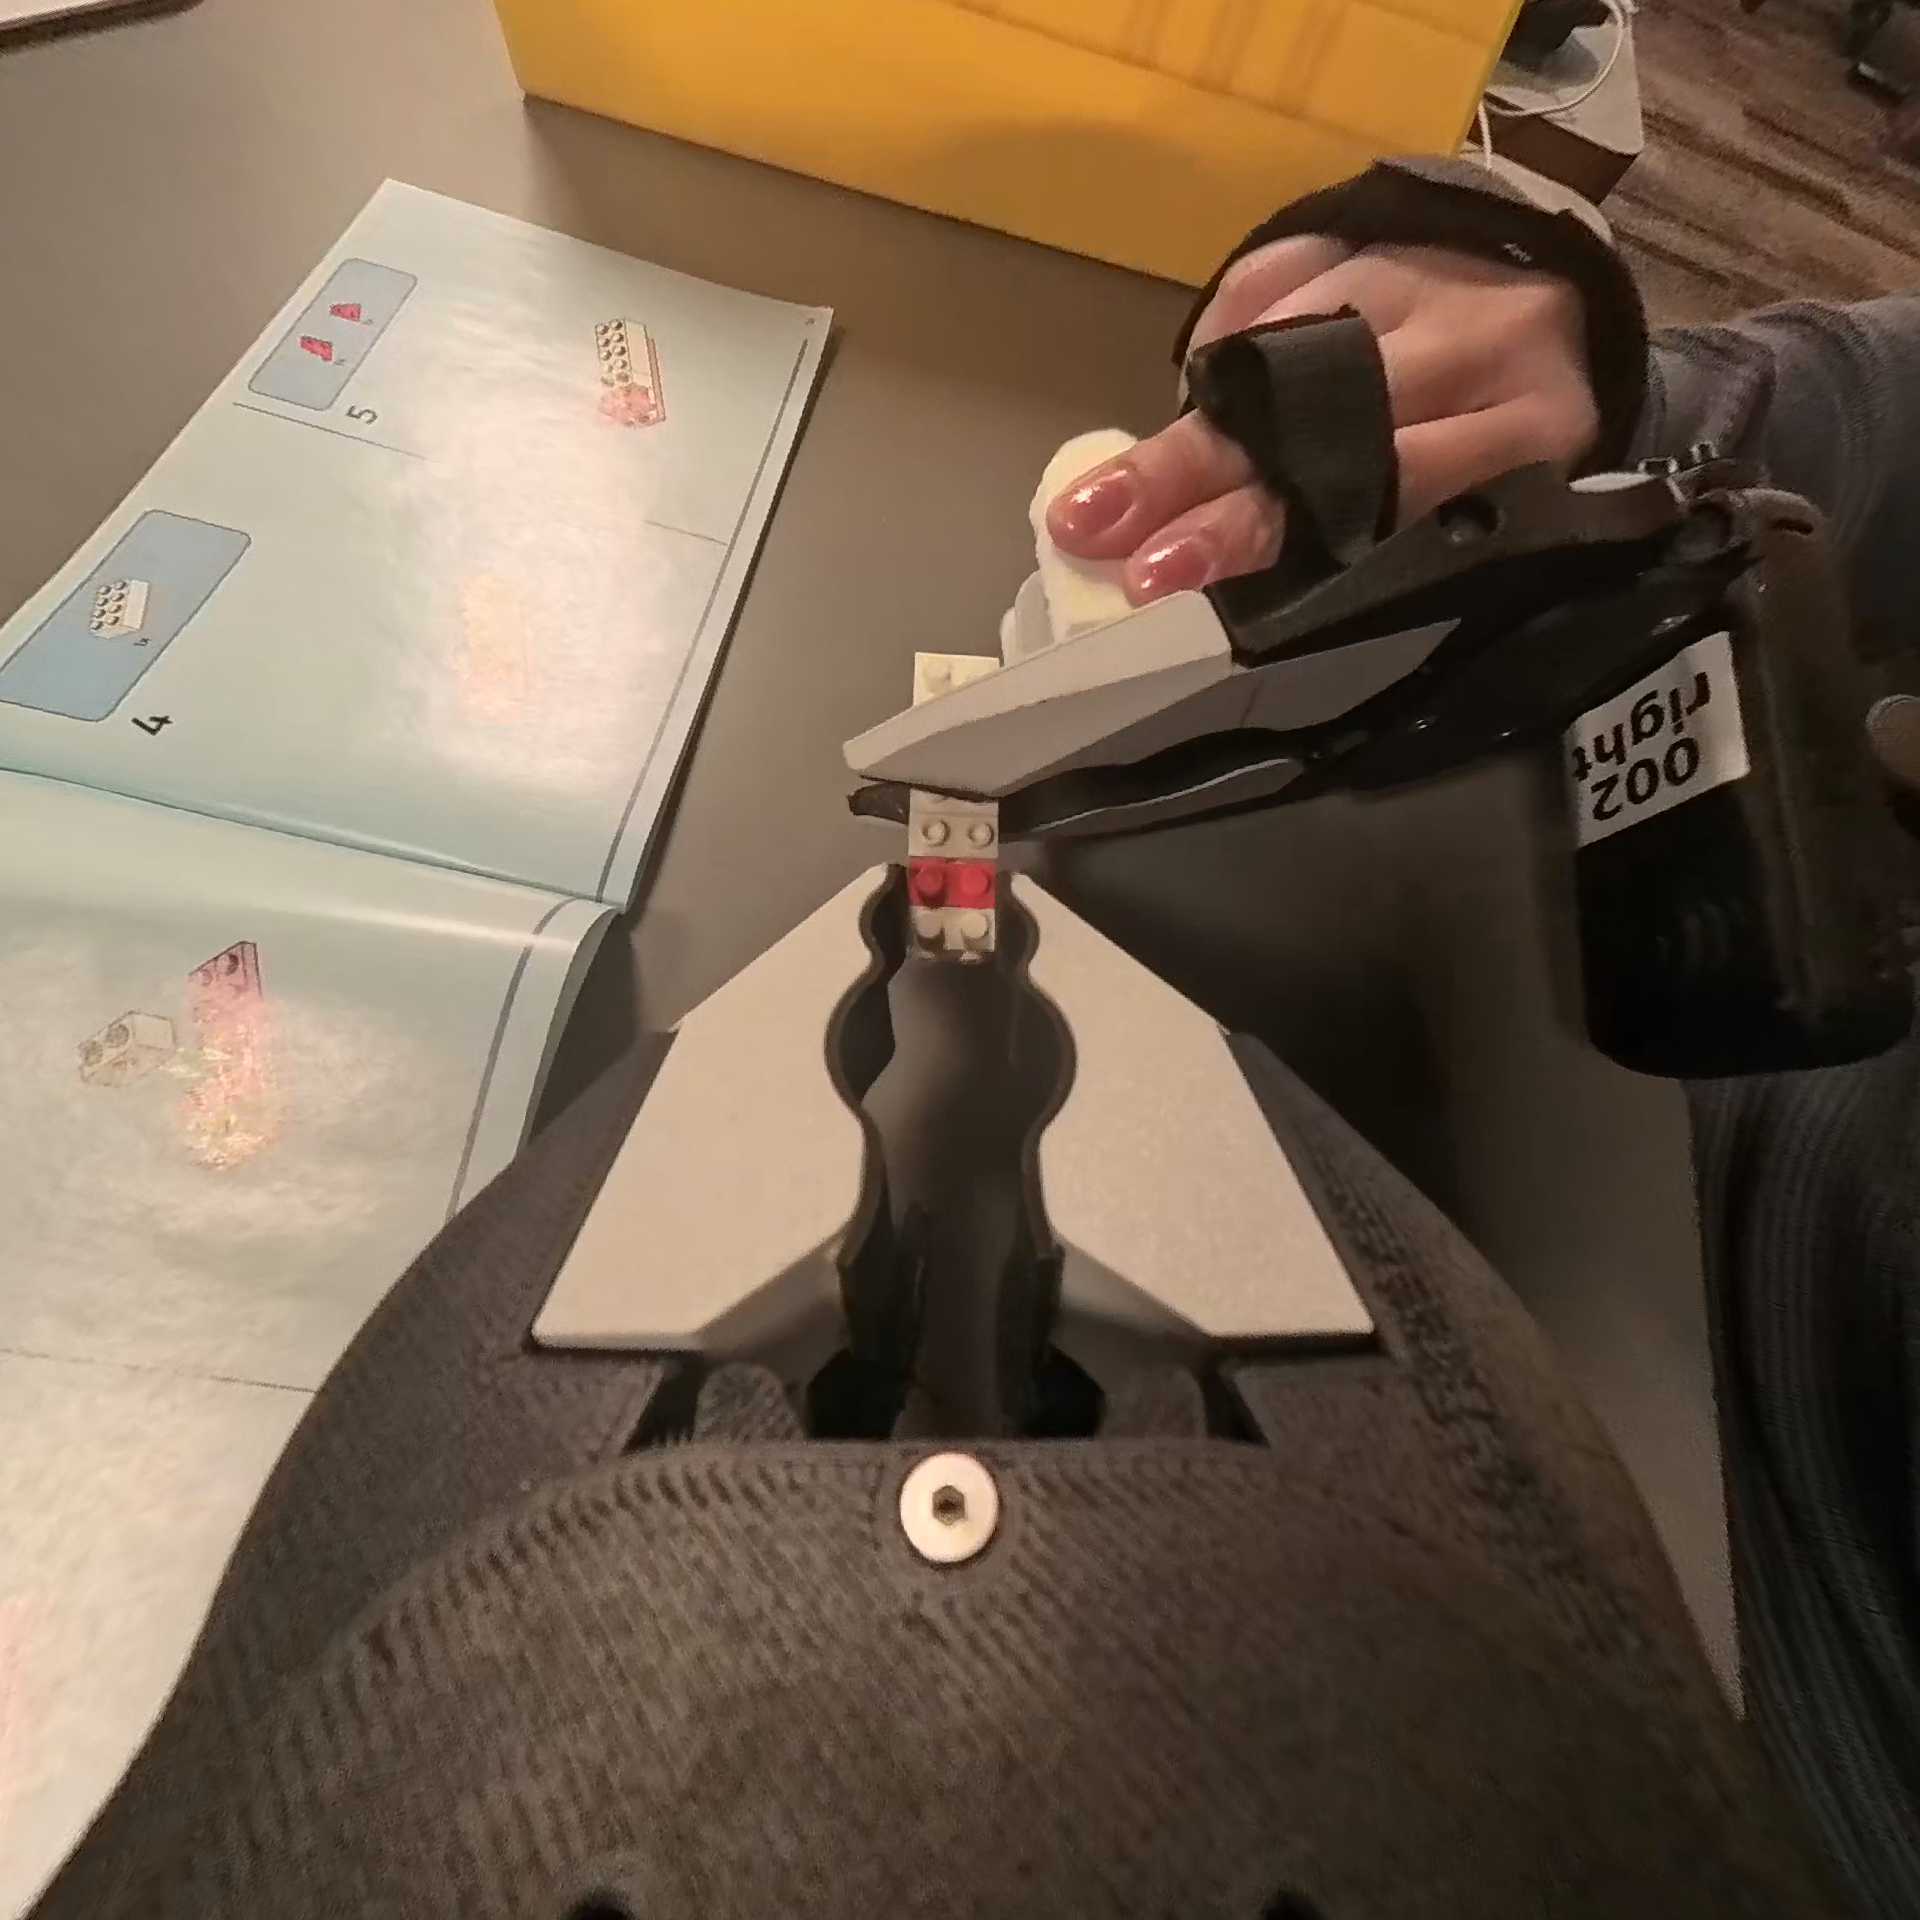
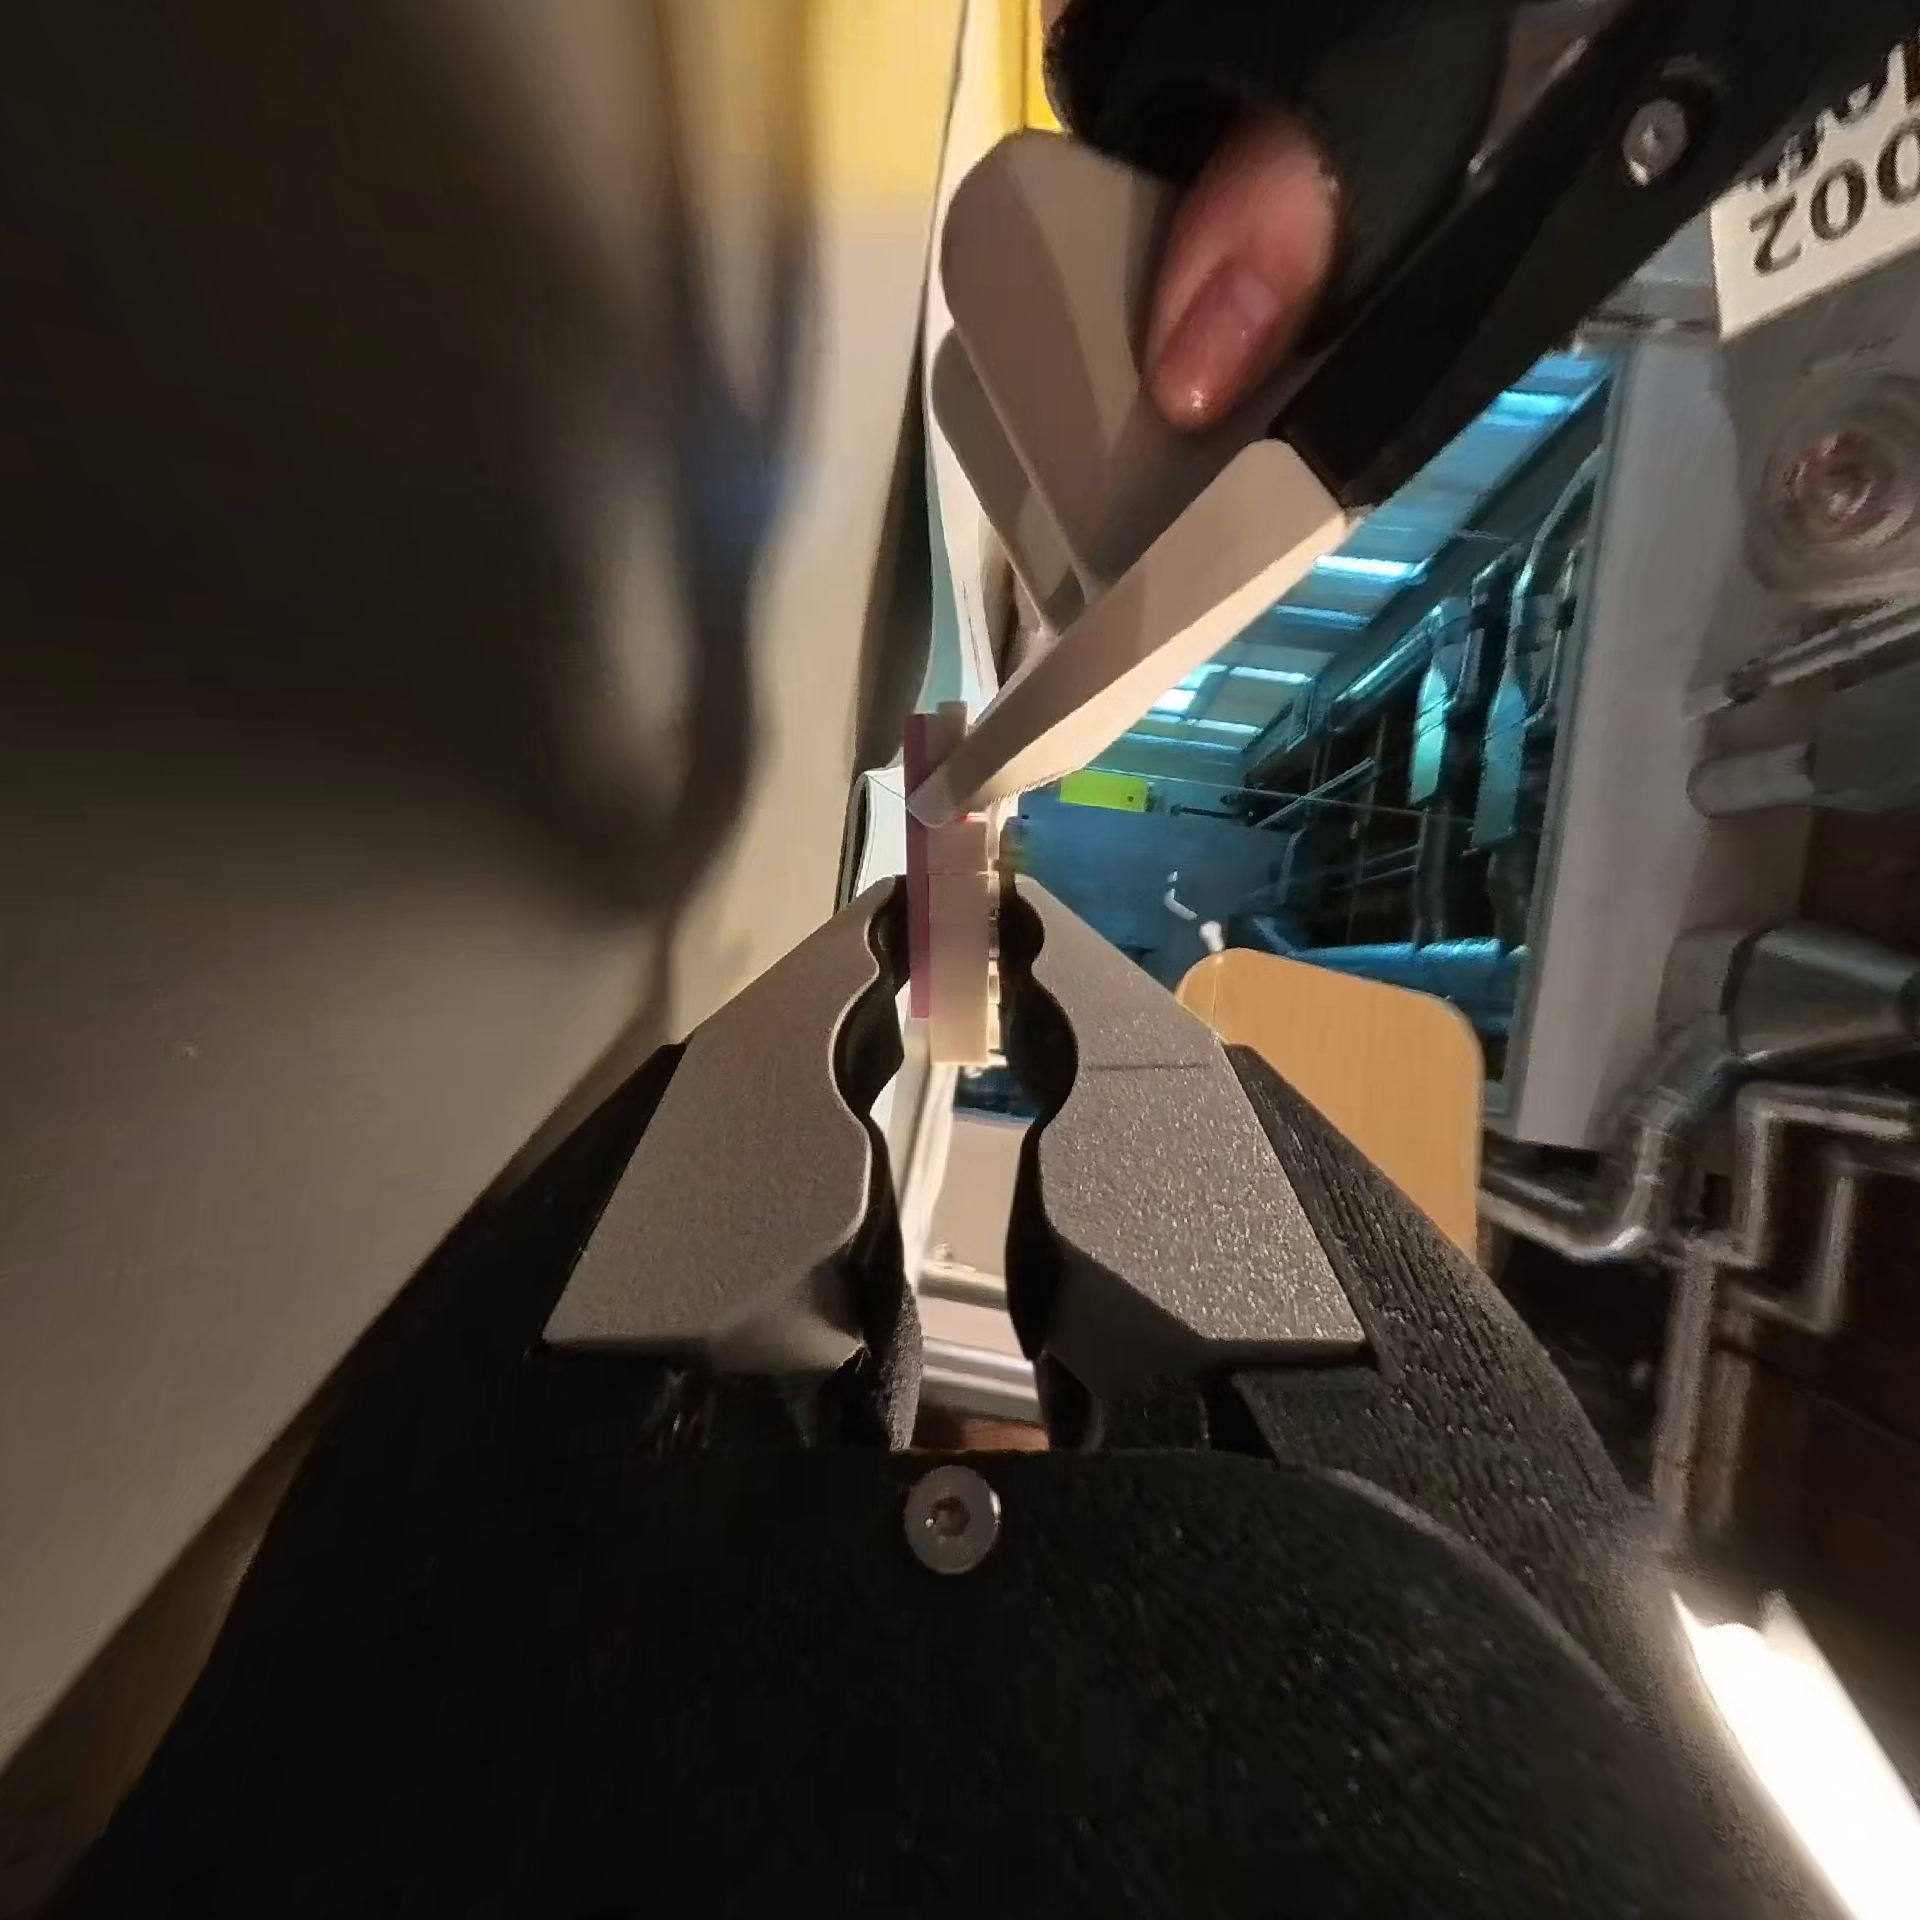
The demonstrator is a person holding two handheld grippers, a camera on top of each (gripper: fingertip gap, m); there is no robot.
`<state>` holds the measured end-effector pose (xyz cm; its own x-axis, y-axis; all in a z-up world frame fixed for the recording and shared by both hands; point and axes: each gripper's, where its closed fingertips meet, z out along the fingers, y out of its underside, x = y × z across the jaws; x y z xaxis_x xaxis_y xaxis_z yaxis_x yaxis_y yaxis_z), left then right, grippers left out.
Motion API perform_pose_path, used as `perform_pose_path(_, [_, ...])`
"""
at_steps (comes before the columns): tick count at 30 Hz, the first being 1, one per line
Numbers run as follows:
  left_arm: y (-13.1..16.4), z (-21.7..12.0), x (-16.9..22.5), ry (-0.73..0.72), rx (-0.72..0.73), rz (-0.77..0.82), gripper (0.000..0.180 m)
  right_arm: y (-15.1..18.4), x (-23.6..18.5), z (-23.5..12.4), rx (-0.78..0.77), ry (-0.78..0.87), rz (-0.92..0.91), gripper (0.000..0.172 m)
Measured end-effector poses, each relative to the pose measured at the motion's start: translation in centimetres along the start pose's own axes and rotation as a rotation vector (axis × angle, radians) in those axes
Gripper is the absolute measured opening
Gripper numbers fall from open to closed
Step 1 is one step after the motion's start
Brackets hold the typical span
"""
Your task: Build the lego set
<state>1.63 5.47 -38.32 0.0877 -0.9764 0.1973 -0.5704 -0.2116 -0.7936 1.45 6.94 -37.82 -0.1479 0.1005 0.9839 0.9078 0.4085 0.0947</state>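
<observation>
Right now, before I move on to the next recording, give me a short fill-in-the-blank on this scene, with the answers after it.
1. The left claw and the right claw both grip one small stack of white and ____ toy bricks.
2. The open instruction booklet lies on the dark table, to the ____ of the bricks in the left wrist view.
3. The box at the table's far edge is ____.

Answers: red; left; yellow
</observation>
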Motion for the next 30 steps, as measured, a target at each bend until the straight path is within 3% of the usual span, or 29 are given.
perform_pose_path(6, [-0.10, -0.03, -0.10, -0.018, 0.000, 0.000, 0.015, -0.12, 0.25, 0.15, 0.006, 0.035, -0.089, 0.013])
perform_pose_path(16, [0.02, 0.07, -0.24, -0.008, -0.001, -0.037, 0.015, 0.01, -0.37, 0.70, 0.003, -0.019, 0.048, 0.014])
perform_pose_path(21, [-0.26, 0.21, 0.29, 0.040, 0.019, -0.094, 0.016, -0.73, 0.11, 0.59, 0.036, 0.019, 0.030, 0.021])
perform_pose_path(30, [0.00, 0.40, 0.43, 0.034, -0.001, -0.077, 0.016, -0.69, -0.41, 0.60, 0.028, -0.022, -0.011, 0.013])
